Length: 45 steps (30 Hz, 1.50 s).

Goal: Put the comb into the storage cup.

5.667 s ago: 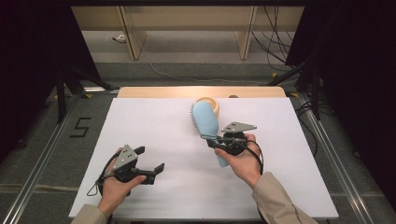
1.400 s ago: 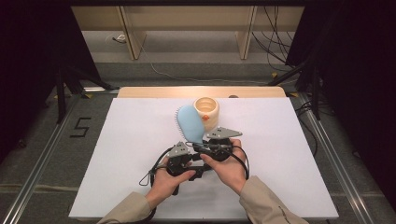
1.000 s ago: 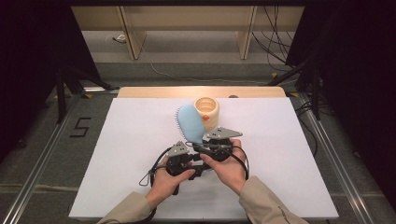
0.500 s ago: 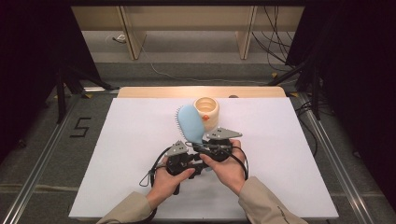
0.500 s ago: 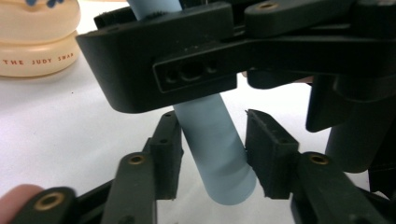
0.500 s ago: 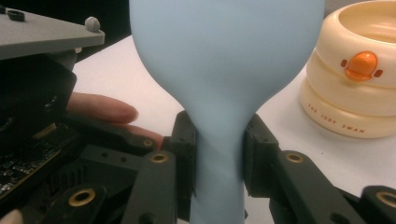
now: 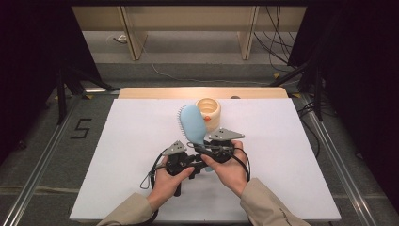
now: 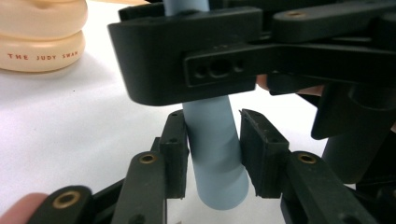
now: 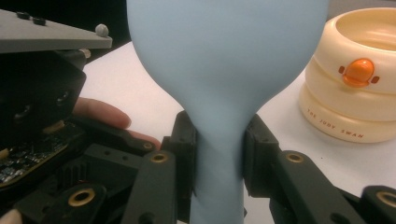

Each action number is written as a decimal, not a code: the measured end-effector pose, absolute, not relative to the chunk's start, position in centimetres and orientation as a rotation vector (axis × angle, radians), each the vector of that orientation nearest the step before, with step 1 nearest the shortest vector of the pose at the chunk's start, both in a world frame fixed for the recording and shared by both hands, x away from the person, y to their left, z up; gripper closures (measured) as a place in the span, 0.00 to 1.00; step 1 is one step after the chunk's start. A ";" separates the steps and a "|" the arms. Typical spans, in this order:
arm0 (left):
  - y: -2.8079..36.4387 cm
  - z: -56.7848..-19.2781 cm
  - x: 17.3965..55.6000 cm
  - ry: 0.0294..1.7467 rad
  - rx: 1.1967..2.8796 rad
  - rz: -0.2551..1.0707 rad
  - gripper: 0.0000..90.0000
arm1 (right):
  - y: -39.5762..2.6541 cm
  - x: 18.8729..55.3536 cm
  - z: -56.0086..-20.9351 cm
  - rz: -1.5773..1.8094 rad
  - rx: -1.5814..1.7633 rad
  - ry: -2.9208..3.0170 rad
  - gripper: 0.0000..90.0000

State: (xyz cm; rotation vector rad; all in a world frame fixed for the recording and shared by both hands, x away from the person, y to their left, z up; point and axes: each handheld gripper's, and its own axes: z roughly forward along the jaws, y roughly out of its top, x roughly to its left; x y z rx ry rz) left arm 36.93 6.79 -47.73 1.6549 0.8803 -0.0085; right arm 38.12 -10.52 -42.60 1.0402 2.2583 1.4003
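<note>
A light blue hairbrush [image 7: 192, 125] is held above the white table, head toward the back, bristles facing left. My right gripper [image 7: 202, 149] is shut on its narrow neck [image 9: 219, 154], with both pads pressed against it. My left gripper [image 7: 201, 165] comes in from the left, just below the right one. Its jaws have just been closing, and its pads now press on both sides of the round handle end [image 8: 212, 154]. The right gripper's black body [image 8: 196, 51] sits close above that grip.
A cream ringed cup [image 7: 209, 113] with an orange button and red lettering stands just behind the brush head. The white table sheet [image 7: 117, 155] spreads to both sides. A wooden strip [image 7: 202, 92] edges its back. Metal rails and cables lie on the floor around.
Since the earliest frame my left hand has come from the left side over to the brush handle, and the brush has shifted left. Over the last second both hands have kept still.
</note>
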 end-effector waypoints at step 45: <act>7.3 -47.8 37.1 0.886 1.592 -0.076 0.74 | -10.3 38.0 -42.2 1.405 1.017 2.248 0.77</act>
